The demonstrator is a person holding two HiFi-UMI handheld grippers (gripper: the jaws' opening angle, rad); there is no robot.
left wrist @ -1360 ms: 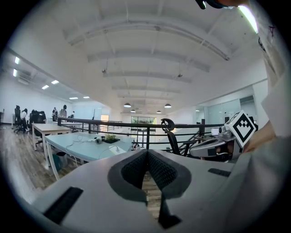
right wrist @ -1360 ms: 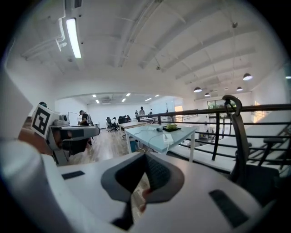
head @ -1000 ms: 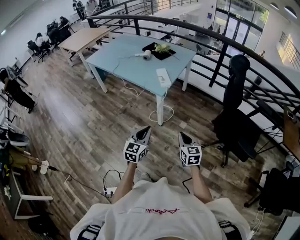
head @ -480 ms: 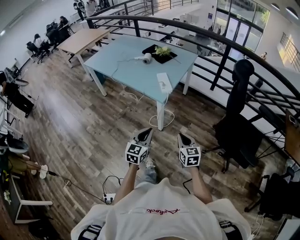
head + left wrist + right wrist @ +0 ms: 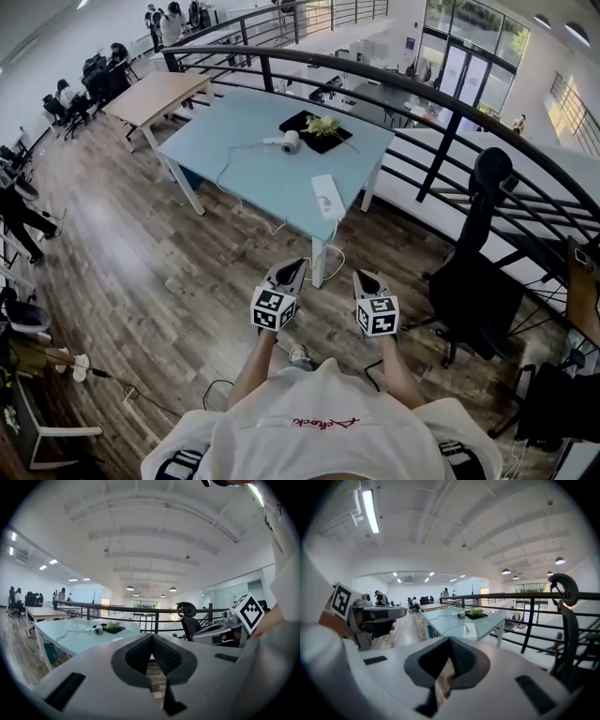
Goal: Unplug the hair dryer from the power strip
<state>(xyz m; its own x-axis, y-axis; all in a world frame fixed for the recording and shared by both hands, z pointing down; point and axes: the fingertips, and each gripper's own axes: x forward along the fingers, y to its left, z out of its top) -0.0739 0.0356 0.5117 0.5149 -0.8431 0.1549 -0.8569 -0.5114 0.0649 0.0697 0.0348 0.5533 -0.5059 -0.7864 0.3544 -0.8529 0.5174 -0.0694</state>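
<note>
Hair dryer (image 5: 291, 142), white, lies corded to power strip (image 5: 325, 195); left gripper (image 5: 289, 270) and right gripper (image 5: 366, 278) jaws closed, empty.

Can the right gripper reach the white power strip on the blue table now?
Probably not yet. The right gripper hangs over wooden floor short of the light blue table, where the white rectangular power strip lies. Nothing stands between.

A red script word is showing on the shirt (image 5: 319, 436), but it is proving too small to read.
</note>
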